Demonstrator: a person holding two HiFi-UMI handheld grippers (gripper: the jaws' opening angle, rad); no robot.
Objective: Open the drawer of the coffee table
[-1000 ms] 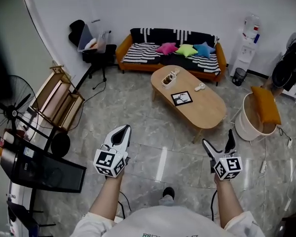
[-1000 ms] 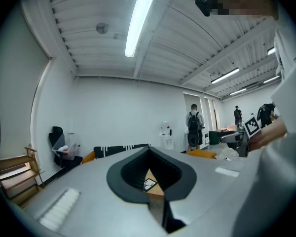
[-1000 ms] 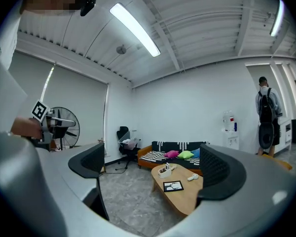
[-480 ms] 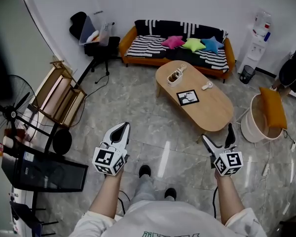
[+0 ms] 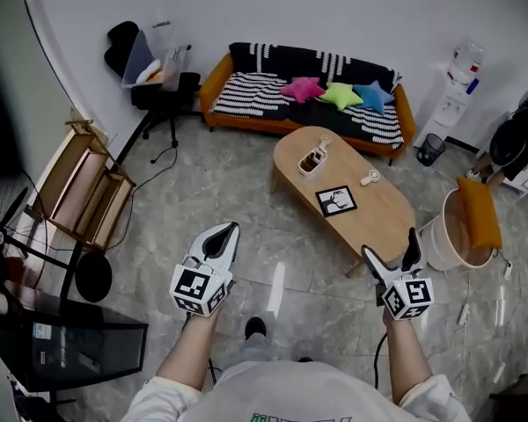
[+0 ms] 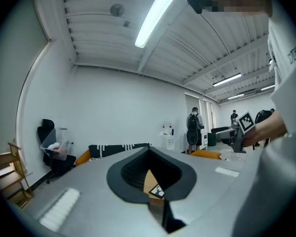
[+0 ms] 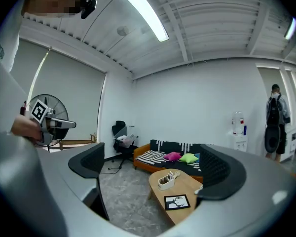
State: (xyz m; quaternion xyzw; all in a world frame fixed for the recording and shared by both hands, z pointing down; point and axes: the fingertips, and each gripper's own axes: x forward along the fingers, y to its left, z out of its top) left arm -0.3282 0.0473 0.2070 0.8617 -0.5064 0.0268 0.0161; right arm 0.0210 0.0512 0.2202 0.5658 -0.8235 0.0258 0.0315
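The oval wooden coffee table (image 5: 374, 209) stands ahead on the stone floor, in front of the sofa. On it are a small caddy (image 5: 313, 160), a black-and-white card (image 5: 336, 201) and a small white object (image 5: 368, 178). No drawer front shows in any view. My left gripper (image 5: 227, 229) is held in the air left of the table, jaws shut and empty. My right gripper (image 5: 390, 244) hovers just short of the table's near end, jaws open with nothing between them. In the right gripper view the table (image 7: 180, 191) lies between the open jaws of that gripper (image 7: 153, 174).
A striped sofa (image 5: 273, 95) with coloured cushions sits behind the table. A white tub (image 5: 440, 236) with an orange cushion is at the right. A wooden rack (image 5: 79, 192), a chair (image 5: 154, 86) and a black stand (image 5: 62, 350) lie left. A person (image 7: 274, 125) stands far right.
The person has stepped forward, so the table sits a little nearer to the right gripper. Both grippers keep their pose and state.
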